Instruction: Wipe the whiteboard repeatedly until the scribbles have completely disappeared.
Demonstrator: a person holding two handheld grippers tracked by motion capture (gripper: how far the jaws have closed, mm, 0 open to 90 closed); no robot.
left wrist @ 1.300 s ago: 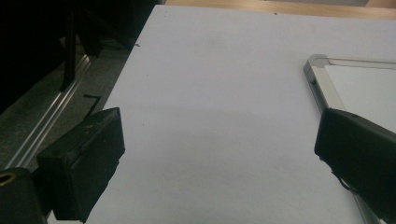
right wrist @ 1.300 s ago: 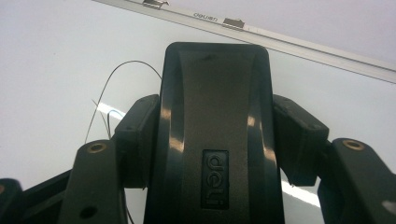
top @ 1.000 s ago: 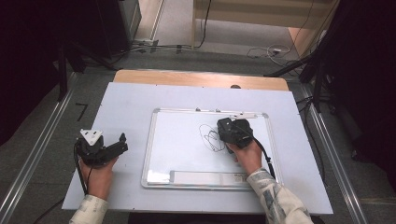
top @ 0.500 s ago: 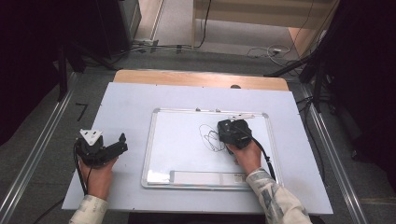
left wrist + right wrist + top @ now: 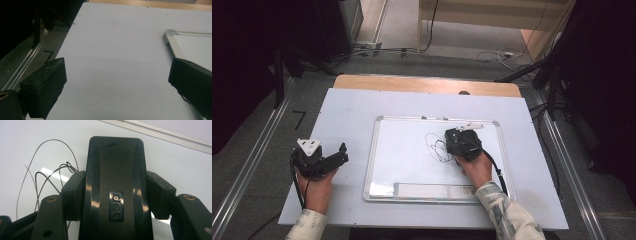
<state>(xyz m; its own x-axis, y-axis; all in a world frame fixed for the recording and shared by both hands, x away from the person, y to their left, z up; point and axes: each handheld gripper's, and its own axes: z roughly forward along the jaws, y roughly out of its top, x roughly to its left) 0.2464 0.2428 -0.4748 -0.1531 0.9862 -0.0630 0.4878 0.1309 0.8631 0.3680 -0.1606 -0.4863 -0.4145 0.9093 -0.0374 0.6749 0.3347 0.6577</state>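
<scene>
Right gripper (image 5: 455,141) jaws clamp a black plastic whiteboard eraser (image 5: 115,187), pressed flat on the aluminium-framed whiteboard (image 5: 407,160) beside the black scribble (image 5: 434,147), probably to wipe it. Left gripper (image 5: 334,157) idles on the table's (image 5: 352,105) left, jaws spread, empty.

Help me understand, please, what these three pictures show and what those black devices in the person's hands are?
No robot here: a person holds a black two-jaw tool in each hand. The high view looks down on a pale lilac table carrying a metal-framed whiteboard with black scribbles. The other pictures come from cameras riding on each tool. The left tool, jaws wide apart, rests beside the whiteboard holding nothing. The right tool is clamped on a glossy black whiteboard eraser, over the scribbles.
</scene>
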